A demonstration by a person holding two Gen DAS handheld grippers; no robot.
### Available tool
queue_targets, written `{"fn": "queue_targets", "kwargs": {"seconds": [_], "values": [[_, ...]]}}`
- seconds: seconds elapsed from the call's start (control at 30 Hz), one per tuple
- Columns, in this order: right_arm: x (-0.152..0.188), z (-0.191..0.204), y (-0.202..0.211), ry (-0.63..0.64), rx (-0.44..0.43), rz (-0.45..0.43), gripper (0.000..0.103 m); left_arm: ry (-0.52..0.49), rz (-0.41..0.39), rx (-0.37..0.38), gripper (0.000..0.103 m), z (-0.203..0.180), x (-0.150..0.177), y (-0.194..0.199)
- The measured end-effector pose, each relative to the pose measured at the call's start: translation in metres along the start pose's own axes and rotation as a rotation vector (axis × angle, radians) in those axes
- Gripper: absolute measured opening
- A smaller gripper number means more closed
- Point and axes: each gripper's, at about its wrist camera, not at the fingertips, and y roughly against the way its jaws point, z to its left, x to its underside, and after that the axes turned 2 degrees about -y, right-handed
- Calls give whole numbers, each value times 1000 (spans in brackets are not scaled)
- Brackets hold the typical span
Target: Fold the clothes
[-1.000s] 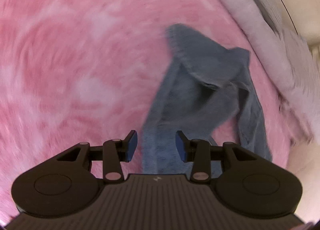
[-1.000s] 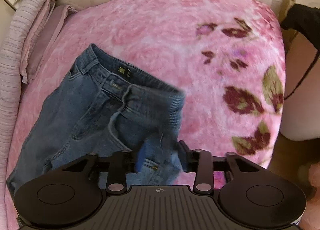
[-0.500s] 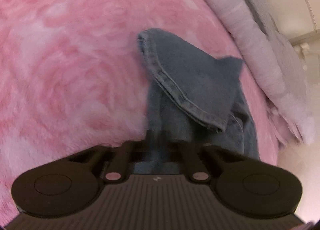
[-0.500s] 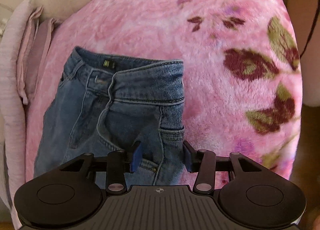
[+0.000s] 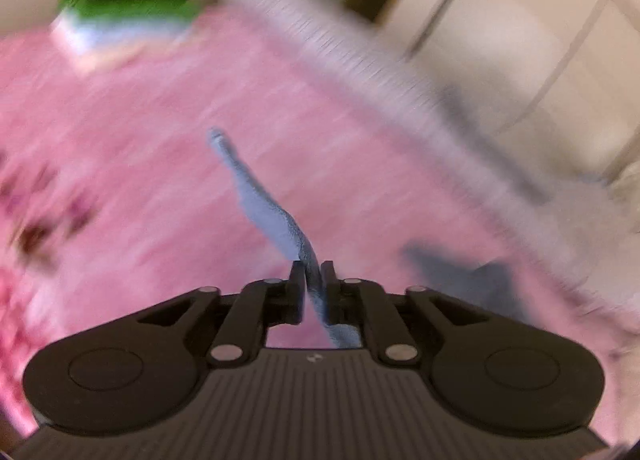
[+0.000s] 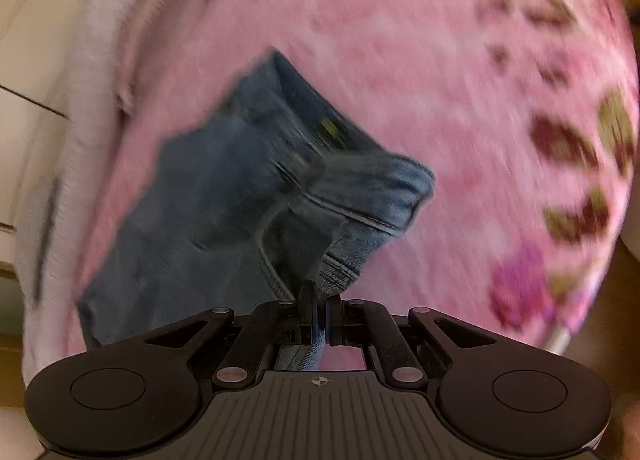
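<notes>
Blue jeans lie on a pink fleece blanket. My right gripper is shut on a fold of denim near the waistband, and the cloth bunches up in front of it. In the blurred left wrist view, a narrow strip of the jeans leg rises edge-on from my left gripper. Its jaws are opening, with the denim still pinched between the pads. Another dark patch of denim lies on the blanket to the right.
A ribbed lavender cover runs along the bed's far side, seen also as the lavender cover at left. A green and white object sits at the blanket's far end. Dark flower prints mark the blanket near its right edge.
My left gripper closed on the leg end and swung up and away, pulling the denim into a raised strip. My right gripper shut on the waist area, and the cloth now bunches upward.
</notes>
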Motion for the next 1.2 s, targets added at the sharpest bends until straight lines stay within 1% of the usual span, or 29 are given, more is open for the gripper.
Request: {"fn": "queue_targets", "kwargs": {"seconds": [0.07, 0.1, 0.17, 0.2, 0.27, 0.3, 0.33, 0.37, 0.4, 0.43, 0.47, 0.5, 0.53, 0.57, 0.6, 0.63, 0.67, 0.73, 0.77, 0.83, 0.87, 0.9, 0.97, 1.0, 1.03, 1.07, 1.13, 1.2], "values": [[7, -16, -16, -51, 50, 35, 2, 69, 96, -98, 11, 29, 21, -32], [10, -24, -23, -77, 75, 52, 5, 107, 113, -110, 12, 40, 27, -41], [13, -34, -26, -154, 51, 31, 14, 218, 67, -76, 12, 55, 27, -40], [13, -35, -27, -176, 51, 29, 17, 250, 52, -62, 15, 60, 24, -42], [13, -36, -28, -188, 31, 15, 25, 280, 43, -43, 21, 65, 16, -51], [14, -36, -29, -188, 26, 2, 32, 295, 39, -34, 25, 67, 11, -56], [16, -37, -30, -189, 20, -10, 36, 293, 51, -33, 26, 70, 7, -63], [17, -38, -31, -189, 15, -23, 38, 282, 76, -43, 26, 73, 3, -74], [20, -38, -33, -197, 20, -31, 39, 274, 98, -50, 24, 76, 2, -85], [23, -41, -37, -211, 20, -43, 39, 266, 108, -48, 24, 78, 3, -91], [24, -44, -37, -229, 17, -58, 39, 257, 110, -42, 24, 77, 3, -95], [26, -47, -36, -248, 13, -73, 38, 226, 112, -39, 13, 76, 1, -95], [24, -44, -38, -244, 32, -78, 12, 181, 113, -39, 0, 74, -3, -94], [23, -37, -35, -201, 51, -82, 2, 130, 104, -27, 1, 72, -8, -91], [22, -30, -32, -157, 69, -86, 2, 76, 87, -8, 1, 71, -15, -87], [20, -22, -25, -109, 69, -98, 2, 30, 64, 22, 1, 68, -22, -80], [17, -12, -15, -62, 55, -114, 2, -10, 36, 55, 1, 65, -28, -69], [11, 1, 7, -8, -8, -141, 1, -103, -13, 102, 2, 59, -36, -44], [9, 7, 20, 16, -42, -152, 1, -149, -35, 113, 3, 60, -37, -31], [6, 12, 36, 79, -47, -163, 1, -200, -51, 93, 4, 74, -29, -8], [6, 8, 39, 93, -29, -156, 1, -210, -40, 72, 4, 86, -21, -1], [7, 3, 42, 107, -10, -149, 1, -214, -13, 47, 4, 98, -10, 0], [10, -16, 26, 91, 71, -99, 1, -236, 80, -22, 5, 117, 17, -11], [14, -25, 16, 82, 123, -82, 1, -242, 114, -48, 5, 123, 28, -16], [18, -33, 10, 77, 167, -83, 1, -243, 134, -65, 5, 127, 38, -20], [20, -36, 11, 67, 174, -99, 1, -235, 133, -64, 5, 130, 42, -20], [25, -40, 12, 48, 185, -132, 1, -210, 107, -36, 5, 132, 43, -13], [28, -35, 19, 82, 171, -154, 1, -213, 106, -20, 9, 137, 40, -9]]}}
